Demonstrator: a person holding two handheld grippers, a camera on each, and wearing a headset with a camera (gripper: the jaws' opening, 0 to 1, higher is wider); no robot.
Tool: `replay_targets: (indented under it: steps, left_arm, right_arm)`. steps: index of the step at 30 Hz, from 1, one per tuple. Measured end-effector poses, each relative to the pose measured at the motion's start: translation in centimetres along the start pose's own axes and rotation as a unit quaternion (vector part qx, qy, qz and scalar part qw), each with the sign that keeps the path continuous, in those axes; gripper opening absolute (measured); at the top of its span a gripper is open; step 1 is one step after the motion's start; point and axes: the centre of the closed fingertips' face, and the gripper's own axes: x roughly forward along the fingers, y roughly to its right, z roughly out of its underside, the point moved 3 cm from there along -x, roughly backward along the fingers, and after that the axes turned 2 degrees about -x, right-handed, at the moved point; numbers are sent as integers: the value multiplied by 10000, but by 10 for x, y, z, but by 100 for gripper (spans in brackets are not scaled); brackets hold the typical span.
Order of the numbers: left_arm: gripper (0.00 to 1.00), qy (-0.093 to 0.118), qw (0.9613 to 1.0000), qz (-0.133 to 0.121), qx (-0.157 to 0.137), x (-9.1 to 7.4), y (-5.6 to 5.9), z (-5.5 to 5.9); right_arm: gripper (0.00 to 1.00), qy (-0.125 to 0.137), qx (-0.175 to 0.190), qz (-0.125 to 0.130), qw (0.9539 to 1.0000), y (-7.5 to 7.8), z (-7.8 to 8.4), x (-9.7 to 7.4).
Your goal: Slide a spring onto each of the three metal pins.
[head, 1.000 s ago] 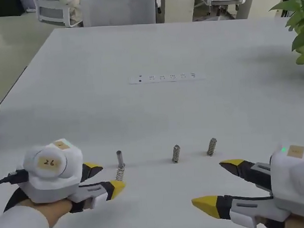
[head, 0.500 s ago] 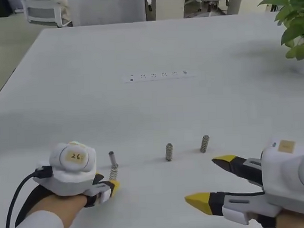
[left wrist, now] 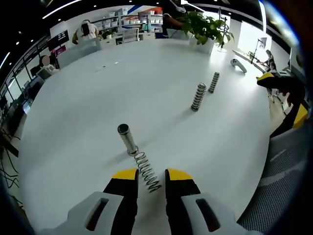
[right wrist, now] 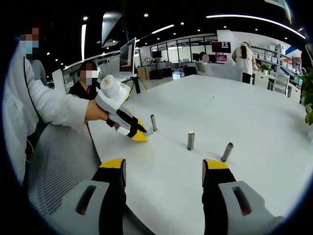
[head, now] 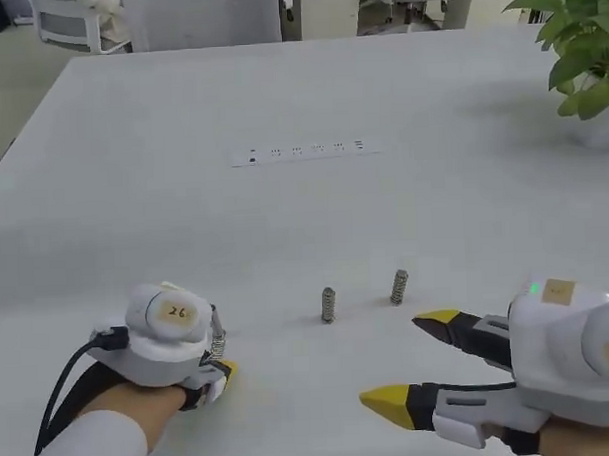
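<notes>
A bare metal pin [left wrist: 127, 138] stands on the white table [left wrist: 88, 98]. A loose spring [left wrist: 146, 171] lies at its foot, and in the head view this spring [head: 218, 344] peeks out beside the gripper body. My left gripper [left wrist: 151, 177] straddles the spring's near end, its jaws narrowed with a slim gap on each side. Seen from the head, the left gripper [head: 217, 371] sits low at the left. Two pins with springs on them [head: 328, 305] [head: 399, 287] stand to the right. My right gripper [head: 409, 359] hovers wide open near them, holding nothing.
A white power strip [head: 302, 151] lies farther back on the table. A potted plant [head: 578, 38] stands at the back right corner. Chairs [head: 77, 21] line the far edge. A person's white sleeve [right wrist: 44, 107] is at the left of the right gripper view.
My left gripper has moved forward over the loose spring and its jaws have narrowed around it; its body now covers the bare pin in the head view. The right gripper has barely moved.
</notes>
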Motion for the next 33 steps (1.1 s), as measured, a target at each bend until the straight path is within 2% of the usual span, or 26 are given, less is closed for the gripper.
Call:
replay_targets:
  steps: [6,10,14,17,23,31,33]
  left_arm:
    - [13,-26,10000,9,41,-3,-3,4]
    - [3,-69,9999,67,35,-4,-2,7]
    - [3,-68,9999,97,42,-5,-1,8]
    - [2,-54,9997,153,179,-5,-1,8]
    - [2,80,9993,317,181,-12,-1,9]
    - [2,271,9975,597,249,-30,-1,5]
    - [2,389,9961,771,201,-36,2,3]
  right_arm:
    - [62,-4,25,9,10000,0,1,0]
    - [62,-10,5,-6,10000,0,0,0]
    - [62,-19,8,-15,10000,0,1,0]
    - [61,-26,4,-30,10000,-1,1,0]
    - [61,-47,-3,-44,10000,-1,2,0]
    - [61,-109,-63,-105,9999,-3,2,1]
    - [61,-131,-93,-124,9998,-3,2,2]
